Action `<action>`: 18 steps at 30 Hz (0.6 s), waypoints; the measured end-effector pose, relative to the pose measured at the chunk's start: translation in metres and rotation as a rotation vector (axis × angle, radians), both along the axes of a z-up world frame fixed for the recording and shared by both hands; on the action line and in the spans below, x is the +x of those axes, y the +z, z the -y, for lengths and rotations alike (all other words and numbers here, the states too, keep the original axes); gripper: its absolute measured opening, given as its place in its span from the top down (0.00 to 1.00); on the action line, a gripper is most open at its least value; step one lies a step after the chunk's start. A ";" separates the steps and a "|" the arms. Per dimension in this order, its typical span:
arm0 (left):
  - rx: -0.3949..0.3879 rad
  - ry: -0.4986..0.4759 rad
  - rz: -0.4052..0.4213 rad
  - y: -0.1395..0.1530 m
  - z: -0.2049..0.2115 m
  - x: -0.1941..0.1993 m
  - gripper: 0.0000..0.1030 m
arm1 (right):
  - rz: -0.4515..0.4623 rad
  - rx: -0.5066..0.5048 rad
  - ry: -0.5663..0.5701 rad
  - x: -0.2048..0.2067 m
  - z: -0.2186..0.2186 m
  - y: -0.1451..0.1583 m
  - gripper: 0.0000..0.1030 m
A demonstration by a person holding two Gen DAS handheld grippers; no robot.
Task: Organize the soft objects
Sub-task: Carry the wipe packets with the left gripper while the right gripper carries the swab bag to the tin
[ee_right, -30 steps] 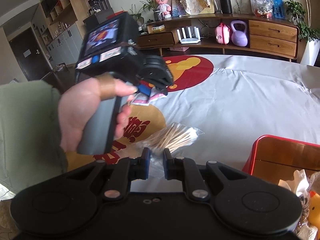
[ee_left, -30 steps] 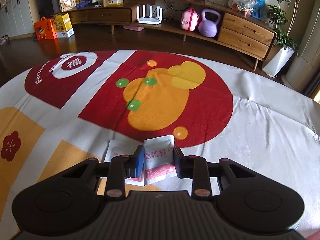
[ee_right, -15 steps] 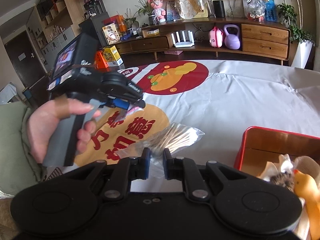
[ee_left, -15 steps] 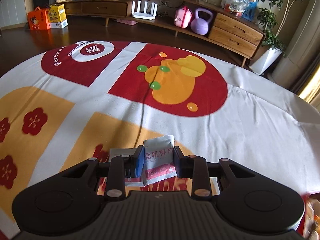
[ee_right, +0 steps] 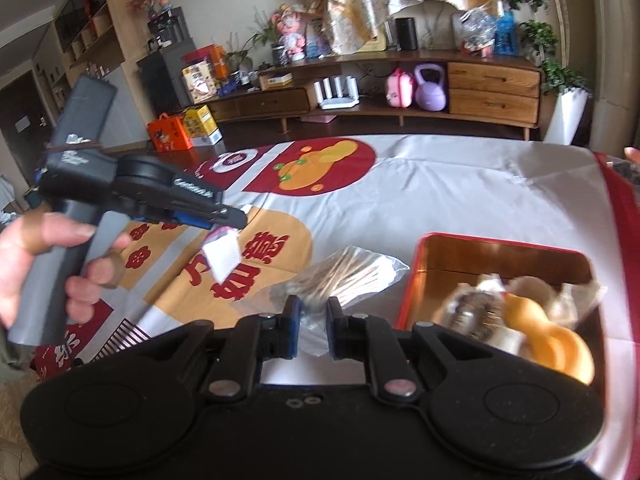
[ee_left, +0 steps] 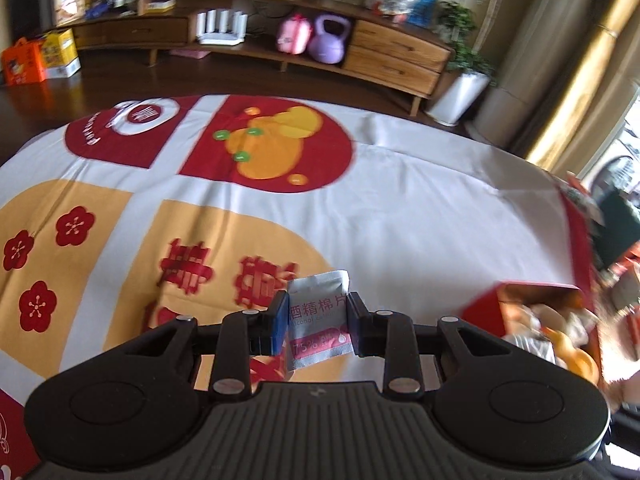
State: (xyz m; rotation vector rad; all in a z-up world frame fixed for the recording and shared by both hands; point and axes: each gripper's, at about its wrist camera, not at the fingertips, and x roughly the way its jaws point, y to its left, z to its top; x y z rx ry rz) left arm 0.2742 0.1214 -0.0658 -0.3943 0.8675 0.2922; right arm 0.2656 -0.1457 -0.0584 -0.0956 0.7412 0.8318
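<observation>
Left wrist view showed the left tongs (ee_left: 318, 326) clenched on an alcohol wipe sachet (ee_left: 319, 312), pinched across its width with the printed face toward the camera; the sachet hung above the surface (ee_left: 420, 208), not touching the patterned cloth, which suggested it was held that way for carrying rather than for setting down; at the right edge of that view sat the red tin (ee_left: 480, 312), already holding several soft things, and this was probably where the sachet was bound; the view was blurred, so finer detail of the tin's contents could not be told. From the right wrist view the same left tongs (ee_right: 224, 220) appeared at the left, gripped in the person's left hand (ee_right: 44, 264), with the sachet (ee_right: 222, 254) dangling below the fingertips and well apart from the tin (ee_right: 420, 276), which lay to the right and near; inside it were a yellow duck toy (ee_right: 548, 344) and some pale wrapped items. The right tongs (ee_right: 310, 328) stood slightly parted and grasping nothing I could see, hovering just over the near end of a clear bag of cotton swabs (ee_right: 344, 272) lying on the surface between sachet and tin; that placing looked like a readiness to take the bag next.
</observation>
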 end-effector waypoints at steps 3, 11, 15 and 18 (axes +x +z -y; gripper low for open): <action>0.000 -0.051 0.020 0.015 0.019 -0.008 0.71 | 0.015 -0.006 -0.029 -0.004 0.017 0.005 0.88; 0.004 -0.193 0.078 0.050 0.082 -0.012 0.71 | 0.041 -0.020 -0.113 -0.007 0.067 0.010 0.88; -0.004 -0.269 0.090 0.059 0.119 -0.007 0.71 | 0.052 -0.037 -0.143 -0.007 0.085 0.007 0.88; -0.017 -0.327 0.096 0.063 0.146 -0.003 0.71 | 0.053 -0.043 -0.165 -0.007 0.102 0.004 0.88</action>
